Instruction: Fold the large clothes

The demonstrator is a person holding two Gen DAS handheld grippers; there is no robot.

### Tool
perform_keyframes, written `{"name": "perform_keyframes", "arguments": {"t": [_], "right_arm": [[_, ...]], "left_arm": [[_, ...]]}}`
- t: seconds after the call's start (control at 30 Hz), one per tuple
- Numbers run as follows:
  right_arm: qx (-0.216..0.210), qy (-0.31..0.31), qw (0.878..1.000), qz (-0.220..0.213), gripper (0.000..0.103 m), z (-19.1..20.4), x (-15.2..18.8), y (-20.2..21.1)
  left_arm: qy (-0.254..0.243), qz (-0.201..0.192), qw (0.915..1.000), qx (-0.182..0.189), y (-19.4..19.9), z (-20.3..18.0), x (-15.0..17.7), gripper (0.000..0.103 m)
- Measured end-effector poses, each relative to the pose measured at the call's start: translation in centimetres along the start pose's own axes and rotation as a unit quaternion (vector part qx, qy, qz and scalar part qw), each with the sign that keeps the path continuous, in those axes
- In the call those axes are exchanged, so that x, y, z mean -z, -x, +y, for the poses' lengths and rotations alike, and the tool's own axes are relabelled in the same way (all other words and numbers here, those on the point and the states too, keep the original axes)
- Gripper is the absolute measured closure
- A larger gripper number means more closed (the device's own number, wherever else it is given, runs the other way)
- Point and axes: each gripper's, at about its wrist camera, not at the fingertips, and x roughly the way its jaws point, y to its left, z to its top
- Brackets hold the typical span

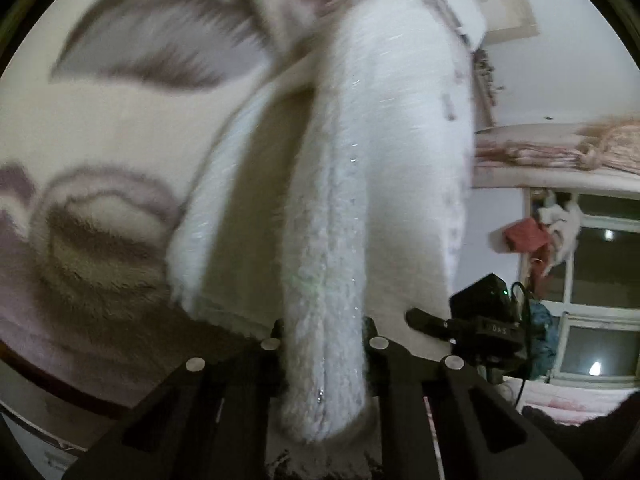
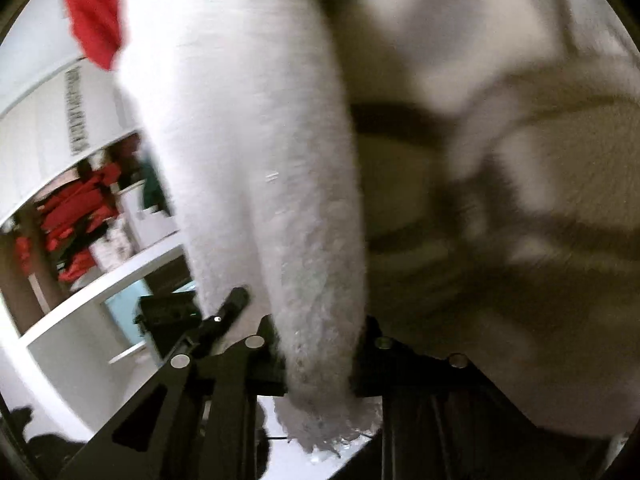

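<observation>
Nearest the left wrist camera, the left tool [image 1: 323, 344] is clamped on a thick fold of the white fleece garment [image 1: 372, 168], which runs up and away from its jaws. In the right wrist view, the right tool [image 2: 320, 354] likewise pinches a bunched edge of the same garment, fluffy trim poking out below the jaws. The garment hangs between both tools above a cream blanket [image 1: 100, 128] with grey-mauve patterns. Farther off, a red cloth [image 2: 94, 12] lies past the garment's far end.
</observation>
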Motion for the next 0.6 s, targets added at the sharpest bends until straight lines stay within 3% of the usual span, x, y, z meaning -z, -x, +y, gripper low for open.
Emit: {"name": "perform_keyframes", "arguments": {"t": [0.17,0.3,0.47,0.6], "right_arm": [[-0.068,0.033,0.997,-0.019,0.084,7.8,0.8,4.4],[-0.119,0.04,0.991,-0.041,0.084,12.6,-1.3,7.6],[-0.171,0.026,0.981,-0.087,0.084,17.5,-8.0,10.4],[-0.186,0.014,0.974,-0.126,0.085,20.3,-13.9,11.7]], "left_arm": [[-0.023,-0.049,0.9978,0.038,4.7,-5.4,-2.6,0.095],[-0.039,-0.107,0.99,0.083,7.5,-8.8,-8.3,0.095],[-0.087,-0.157,0.9802,0.082,6.4,-13.1,-16.4,0.095],[-0.13,-0.146,0.9788,0.061,2.7,-15.8,-23.5,0.095]]}}
